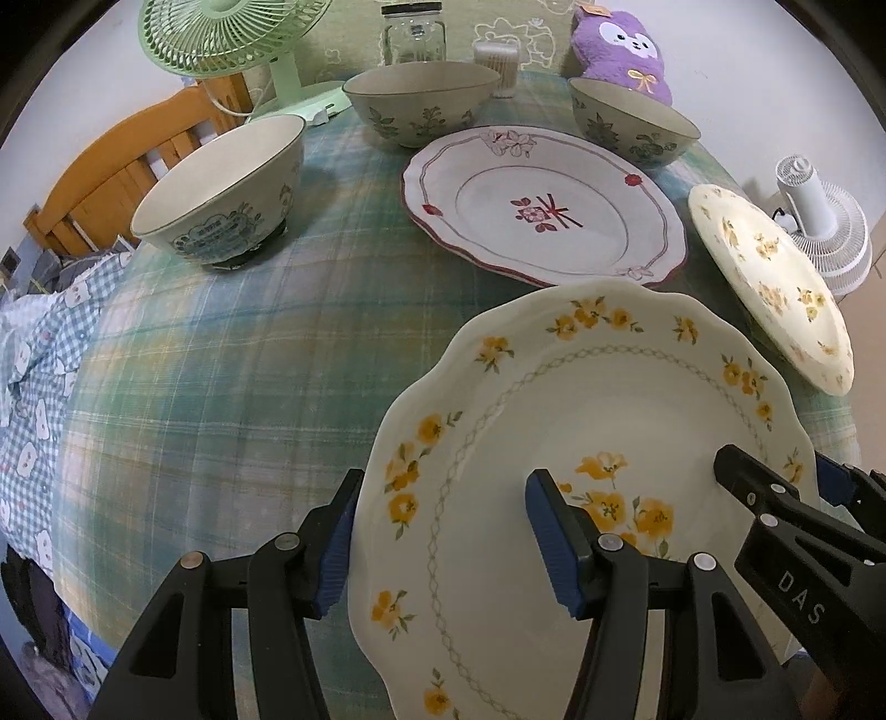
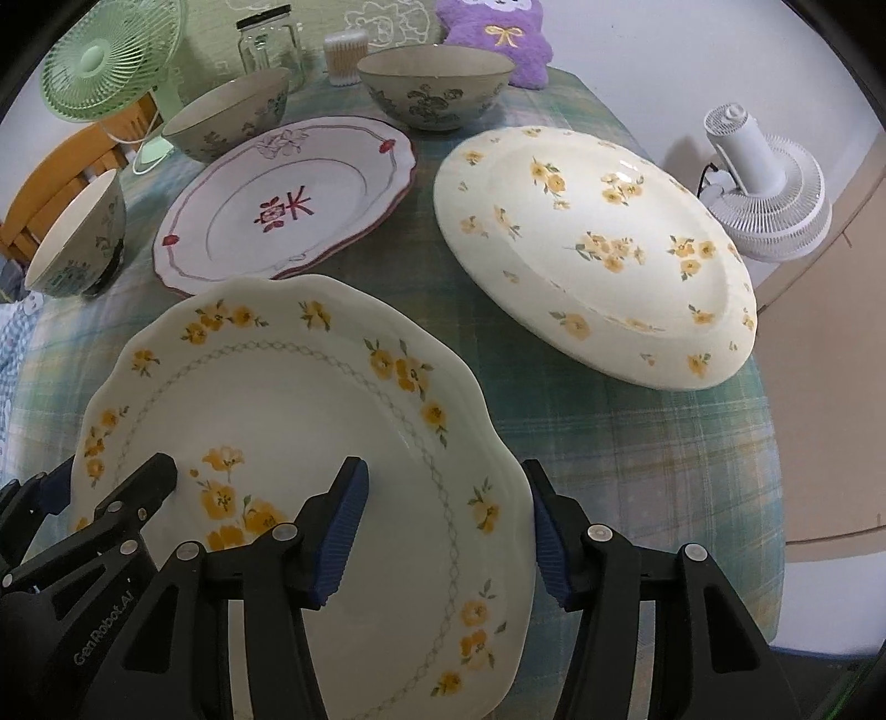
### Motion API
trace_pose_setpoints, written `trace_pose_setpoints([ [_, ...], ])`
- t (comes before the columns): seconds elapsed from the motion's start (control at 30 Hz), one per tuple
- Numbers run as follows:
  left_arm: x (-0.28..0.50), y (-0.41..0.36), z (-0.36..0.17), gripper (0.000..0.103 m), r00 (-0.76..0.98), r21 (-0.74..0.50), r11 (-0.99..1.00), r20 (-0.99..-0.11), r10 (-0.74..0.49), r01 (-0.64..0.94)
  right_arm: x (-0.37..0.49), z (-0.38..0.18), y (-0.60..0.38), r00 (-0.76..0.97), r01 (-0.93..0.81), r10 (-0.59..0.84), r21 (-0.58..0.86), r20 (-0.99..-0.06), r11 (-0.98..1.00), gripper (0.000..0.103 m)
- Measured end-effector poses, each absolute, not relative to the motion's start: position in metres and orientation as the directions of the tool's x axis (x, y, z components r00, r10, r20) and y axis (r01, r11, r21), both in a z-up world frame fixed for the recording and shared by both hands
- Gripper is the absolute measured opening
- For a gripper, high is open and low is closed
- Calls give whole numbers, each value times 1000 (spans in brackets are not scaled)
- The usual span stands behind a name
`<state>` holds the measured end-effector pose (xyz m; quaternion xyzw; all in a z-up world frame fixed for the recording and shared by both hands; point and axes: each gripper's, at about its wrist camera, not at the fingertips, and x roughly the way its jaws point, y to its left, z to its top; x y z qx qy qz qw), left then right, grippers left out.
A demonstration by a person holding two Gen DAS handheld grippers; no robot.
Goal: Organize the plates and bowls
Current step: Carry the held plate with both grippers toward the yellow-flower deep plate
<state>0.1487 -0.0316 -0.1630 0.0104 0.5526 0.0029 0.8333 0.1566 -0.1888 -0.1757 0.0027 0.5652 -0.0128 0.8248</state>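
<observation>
A scalloped yellow-flower plate (image 1: 581, 421) (image 2: 288, 399) lies nearest me. My left gripper (image 1: 437, 531) is open and straddles its left rim, one finger outside and one over the plate. My right gripper (image 2: 446, 526) is open and straddles its right rim the same way. A cream yellow-flower plate (image 1: 769, 282) (image 2: 598, 249) lies to the right. A white plate with red trim (image 1: 542, 205) (image 2: 288, 199) lies behind. Three green floral bowls (image 1: 221, 188) (image 1: 421, 99) (image 1: 631, 119) stand at the left and back.
A green desk fan (image 1: 221, 39), a glass jar (image 1: 412, 33), a toothpick holder (image 1: 498, 66) and a purple plush toy (image 1: 620, 50) stand at the table's back. A white fan (image 2: 769, 183) stands beyond the table's right edge. A wooden chair (image 1: 111, 171) is at the left.
</observation>
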Motion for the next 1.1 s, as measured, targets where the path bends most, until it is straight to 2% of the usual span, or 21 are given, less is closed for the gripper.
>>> trace_pose_setpoints([
  [0.7,156,-46,-167,60,397,12,998,-918,-16,67,147,-179,-202,349,129,-48,-3,-936,992,59],
  [0.77,156,-46,-167,63,391,8,997,-920,-21,72,147,-179,-203,344,128,-41,4,-938,992,60],
  [0.8,155,-46,-164,67,397,14,997,-917,-18,77,147,-178,-204,342,125,-30,14,-939,992,64],
  [0.83,155,-47,-161,77,408,22,996,-913,-13,81,147,-176,-204,346,123,-29,15,-938,992,69],
  [0.87,155,-47,-159,80,416,27,996,-909,-9,82,147,-172,-204,360,123,-34,11,-932,992,77],
  [0.9,155,-46,-155,84,426,35,996,-905,-2,78,146,-168,-204,374,125,-46,1,-926,992,80],
  [1.0,159,-43,-145,93,429,23,997,-903,-9,71,147,-151,-210,403,130,-47,6,-914,992,82],
  [1.1,162,-46,-131,95,457,27,996,-889,-16,89,148,-135,-217,430,134,-30,31,-902,990,82],
])
